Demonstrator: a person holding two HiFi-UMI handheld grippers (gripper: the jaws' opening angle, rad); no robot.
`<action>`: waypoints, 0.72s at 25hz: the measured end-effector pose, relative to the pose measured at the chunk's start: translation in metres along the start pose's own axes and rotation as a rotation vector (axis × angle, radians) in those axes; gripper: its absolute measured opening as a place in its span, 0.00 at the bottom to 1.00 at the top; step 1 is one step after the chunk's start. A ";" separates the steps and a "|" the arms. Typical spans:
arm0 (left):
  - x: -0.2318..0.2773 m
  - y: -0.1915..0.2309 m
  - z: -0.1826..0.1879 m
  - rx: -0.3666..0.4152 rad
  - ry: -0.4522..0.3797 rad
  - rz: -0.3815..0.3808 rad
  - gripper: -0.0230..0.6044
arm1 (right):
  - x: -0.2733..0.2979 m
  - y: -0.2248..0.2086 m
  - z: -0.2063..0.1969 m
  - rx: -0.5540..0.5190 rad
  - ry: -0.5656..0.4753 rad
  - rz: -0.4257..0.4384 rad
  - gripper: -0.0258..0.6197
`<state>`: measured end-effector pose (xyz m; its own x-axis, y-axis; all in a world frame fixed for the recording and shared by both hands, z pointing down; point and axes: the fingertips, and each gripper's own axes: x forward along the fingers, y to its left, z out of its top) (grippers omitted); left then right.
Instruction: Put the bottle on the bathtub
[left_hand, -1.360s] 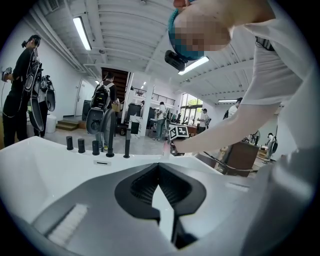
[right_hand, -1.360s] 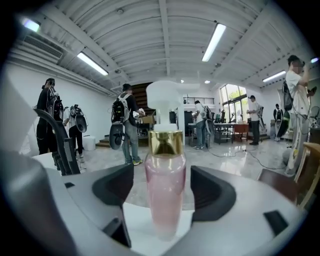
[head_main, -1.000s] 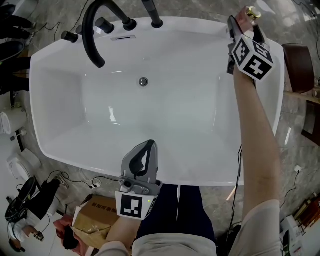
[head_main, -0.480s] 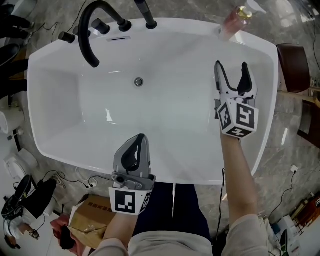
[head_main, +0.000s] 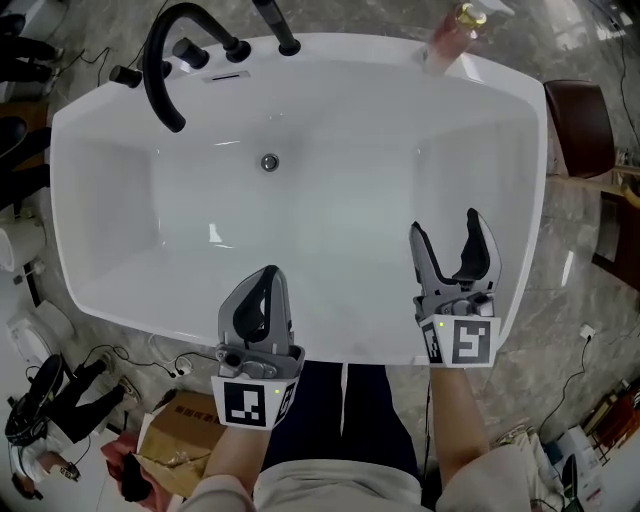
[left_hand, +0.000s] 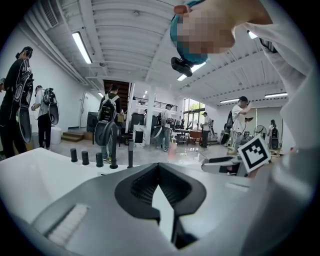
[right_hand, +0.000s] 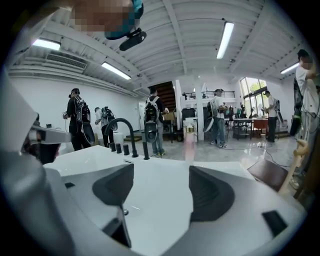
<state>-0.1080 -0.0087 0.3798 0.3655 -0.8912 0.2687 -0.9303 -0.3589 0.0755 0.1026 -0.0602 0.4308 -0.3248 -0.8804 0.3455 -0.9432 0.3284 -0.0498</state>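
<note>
A pink bottle (head_main: 447, 38) with a gold cap stands upright on the far right corner of the white bathtub's rim (head_main: 520, 90). It shows far off in the right gripper view as the bottle (right_hand: 189, 141), past the tub. My right gripper (head_main: 453, 232) is open and empty, hovering over the near right part of the tub, well apart from the bottle. My left gripper (head_main: 262, 286) is shut and holds nothing, over the near rim at the middle. In its own view the left gripper (left_hand: 159, 181) has its tips together.
A black curved faucet (head_main: 165, 50) and black knobs stand on the far left rim. The drain (head_main: 269, 162) sits in the basin. A brown stool (head_main: 573, 130) is to the right of the tub. A cardboard box (head_main: 180, 430) and cables lie on the floor by my legs. People stand in the background.
My right gripper let go of the bottle on the far right rim and drew back toward me, open. The left gripper stayed nearly still.
</note>
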 end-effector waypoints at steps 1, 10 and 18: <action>0.000 -0.001 0.000 0.003 -0.002 -0.003 0.05 | -0.007 0.005 -0.004 0.012 0.011 0.007 0.54; -0.009 -0.007 -0.002 0.004 -0.010 -0.002 0.05 | -0.029 0.038 -0.025 0.018 0.078 0.102 0.05; -0.019 -0.005 0.012 0.012 -0.017 0.002 0.05 | -0.053 0.043 -0.017 0.033 0.106 0.099 0.05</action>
<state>-0.1100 0.0070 0.3625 0.3641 -0.8963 0.2529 -0.9307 -0.3603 0.0631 0.0805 0.0065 0.4265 -0.4091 -0.8027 0.4340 -0.9092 0.3990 -0.1191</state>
